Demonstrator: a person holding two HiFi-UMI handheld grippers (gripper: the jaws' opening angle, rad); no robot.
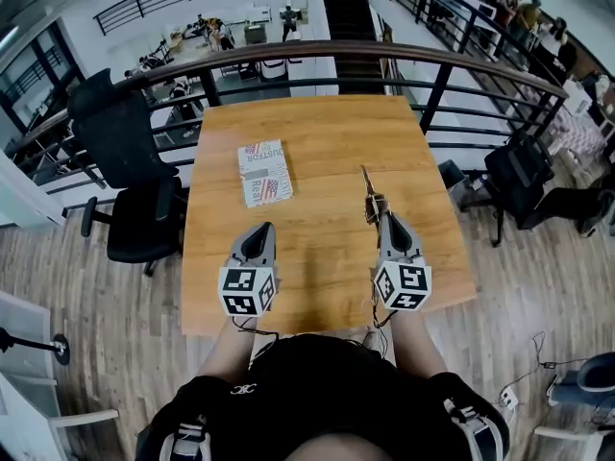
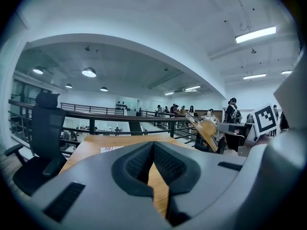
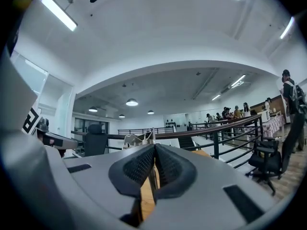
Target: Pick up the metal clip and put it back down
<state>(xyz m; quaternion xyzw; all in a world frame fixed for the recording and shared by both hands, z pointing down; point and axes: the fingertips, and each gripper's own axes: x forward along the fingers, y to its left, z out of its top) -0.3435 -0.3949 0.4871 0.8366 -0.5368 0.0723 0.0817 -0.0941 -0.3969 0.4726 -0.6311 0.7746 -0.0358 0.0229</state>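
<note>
The metal clip (image 1: 369, 192) sticks out forward from my right gripper (image 1: 382, 214), which is shut on it over the right half of the wooden table (image 1: 317, 142). In the right gripper view the pads (image 3: 165, 164) pinch a thin metal strip, and the clip's wire arms (image 3: 144, 139) rise past the tips. From the left gripper view the clip (image 2: 206, 128) hangs tilted above the table top. My left gripper (image 1: 261, 227) hovers over the table's near left part, shut with nothing in it; its pads (image 2: 139, 164) meet at the tip.
A printed booklet (image 1: 264, 172) lies flat on the table's left centre, beyond the left gripper. A black office chair (image 1: 125, 161) stands left of the table and another (image 1: 524, 176) to the right. A dark railing (image 1: 384, 51) runs behind the far edge.
</note>
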